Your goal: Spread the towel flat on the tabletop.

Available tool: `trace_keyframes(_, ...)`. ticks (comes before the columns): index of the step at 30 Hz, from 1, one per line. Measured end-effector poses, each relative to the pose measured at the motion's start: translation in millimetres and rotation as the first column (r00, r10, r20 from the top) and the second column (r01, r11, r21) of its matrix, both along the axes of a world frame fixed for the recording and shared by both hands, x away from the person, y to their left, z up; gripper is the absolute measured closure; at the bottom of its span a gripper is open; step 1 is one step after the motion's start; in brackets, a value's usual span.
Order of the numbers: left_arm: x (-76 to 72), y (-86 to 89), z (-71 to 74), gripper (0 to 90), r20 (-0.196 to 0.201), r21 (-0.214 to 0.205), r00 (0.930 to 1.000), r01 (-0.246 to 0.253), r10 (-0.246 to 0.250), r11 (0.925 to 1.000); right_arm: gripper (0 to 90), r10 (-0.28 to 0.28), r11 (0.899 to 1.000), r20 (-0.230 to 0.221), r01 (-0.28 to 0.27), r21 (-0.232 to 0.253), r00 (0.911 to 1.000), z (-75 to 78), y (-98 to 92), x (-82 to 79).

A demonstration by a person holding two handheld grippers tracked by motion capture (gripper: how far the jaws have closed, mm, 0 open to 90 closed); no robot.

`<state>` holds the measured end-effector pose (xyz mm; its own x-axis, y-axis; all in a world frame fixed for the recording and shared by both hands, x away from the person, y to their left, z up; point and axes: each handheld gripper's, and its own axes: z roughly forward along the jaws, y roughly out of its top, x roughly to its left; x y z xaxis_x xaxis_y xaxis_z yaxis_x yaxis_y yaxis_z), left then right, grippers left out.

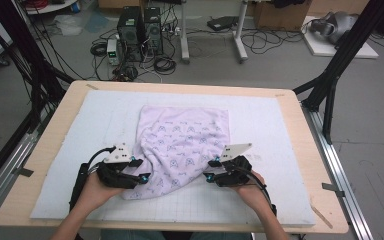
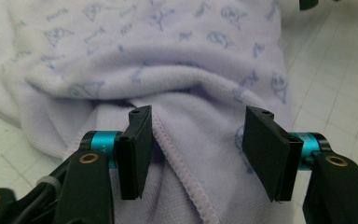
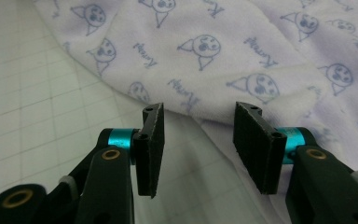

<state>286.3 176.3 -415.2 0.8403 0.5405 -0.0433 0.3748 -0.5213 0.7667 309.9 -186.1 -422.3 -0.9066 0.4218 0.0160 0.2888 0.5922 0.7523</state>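
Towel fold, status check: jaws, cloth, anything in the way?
Left gripper jaws open, hemmed edge between, pads off it. Right gripper jaws open at near edge, no grip. Towel rumpled on white mat. Nothing in the way.

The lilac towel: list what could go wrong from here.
1. The lilac towel lies rumpled, its near edge bunched into a narrow tail. A closing grip may catch several layers and fold it crooked.
2. The left gripper stands open with the stitched hem between its pads; the hem sits near one pad and might slip out.
3. The right gripper is open at the cloth's edge over the gridded mat; closing now may catch only a sliver.
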Motion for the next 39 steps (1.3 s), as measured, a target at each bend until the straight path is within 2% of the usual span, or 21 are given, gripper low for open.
trace_keyframes(2,1.6,-3.6,-7.6,53.4,-0.005,0.035,1.0,0.006,-0.006,0.9994,53.9,-0.009,1.0,0.005,0.009,-0.013,1.0,-2.8,7.6,2.0)
trace_keyframes(4,3.0,-9.2,-13.8,60.6,0.003,0.092,0.9999,0.011,-0.011,0.9957,56.9,-0.016,1.0,0.011,0.016,-0.023,0.9998,-6.3,14.3,5.5)
trace_keyframes(6,4.7,-11.5,-15.6,64.9,0.004,0.1,0.9999,0.016,-0.017,0.9949,61.3,-0.03,0.999,0.009,0.03,-0.032,0.9995,-10.8,19.5,9.7)
trace_keyframes(9,4.5,-10.9,-14.0,72.9,0.014,0.083,0.9998,0.014,-0.015,0.9964,72.6,-0.038,0.998,0.018,0.038,-0.043,0.9991,-13.7,22.1,13.6)
trace_keyframes(11,1.7,-10.9,-11.6,77.0,0.024,0.083,0.9996,0.014,-0.016,0.9964,78.2,-0.03,0.999,0.014,0.031,-0.031,0.9994,-12.6,21.1,13.8)
trace_keyframes(13,-1.1,-10.4,-8.2,77.9,0.032,0.064,0.9993,0.017,-0.019,0.9978,80.1,-0.024,0.999,0.005,0.024,-0.022,0.9997,-10.6,18.9,13.0)
trace_keyframes(16,-6.7,-10.4,0.9,78.6,0.038,0.024,0.9991,0.02,-0.021,0.9995,80.7,-0.018,1.0,0.014,0.018,-0.002,0.9997,-4.6,14.8,9.1)
trace_keyframes(19,-15.0,-14.7,15.1,78.8,0.059,-0.004,0.9973,0.045,-0.045,0.999,80.7,0.006,1.0,0.031,-0.006,0.011,0.9995,9.2,6.6,0.0)
trace_keyframes(22,-25.2,-21.4,30.5,78.8,0.091,0.0,0.9926,0.08,-0.08,0.9968,80.7,0.031,0.999,0.02,-0.032,0.032,0.9993,23.6,-6.6,-10.0)
trace_keyframes(27,-37.4,-28.1,51.9,78.8,0.091,-0.067,0.9884,0.128,-0.122,0.9895,80.8,0.032,0.995,0.043,-0.036,0.098,0.9986,53.4,-33.1,-25.1)
trace_keyframes(29,-39.1,-29.7,58.2,78.8,0.094,-0.086,0.9868,0.14,-0.132,0.9864,80.9,0.031,0.995,0.066,-0.037,0.096,0.9973,67.2,-39.0,-28.1)
trace_keyframes(31,-34.7,-30.0,60.9,78.7,0.097,-0.097,0.9879,0.131,-0.121,0.9867,80.8,0.029,0.997,0.091,-0.036,0.073,0.9955,79.6,-41.0,-26.0)
trace_keyframes(34,-15.3,-25.8,56.3,78.4,0.071,-0.127,0.9959,0.064,-0.055,0.9899,80.8,0.018,0.998,0.098,-0.023,0.05,0.995,89.0,-35.9,-9.9)
trace_keyframes(36,4.1,-21.8,49.5,78.4,0.059,-0.095,0.9982,0.0,0.005,0.9955,80.7,0.003,1.0,0.087,-0.006,0.031,0.9962,86.0,-28.6,9.8)
trace_keyframes(37,15.2,-19.2,45.0,78.3,0.023,-0.101,0.9991,-0.032,0.035,0.9944,80.7,-0.011,0.999,0.063,0.008,0.038,0.9979,81.1,-25.3,21.1)
trace_keyframes(39,34.4,-15.3,35.8,78.2,-0.005,-0.087,0.9969,-0.079,0.079,0.9931,80.7,-0.041,0.999,0.025,0.04,0.014,0.9988,67.7,-17.5,44.7)
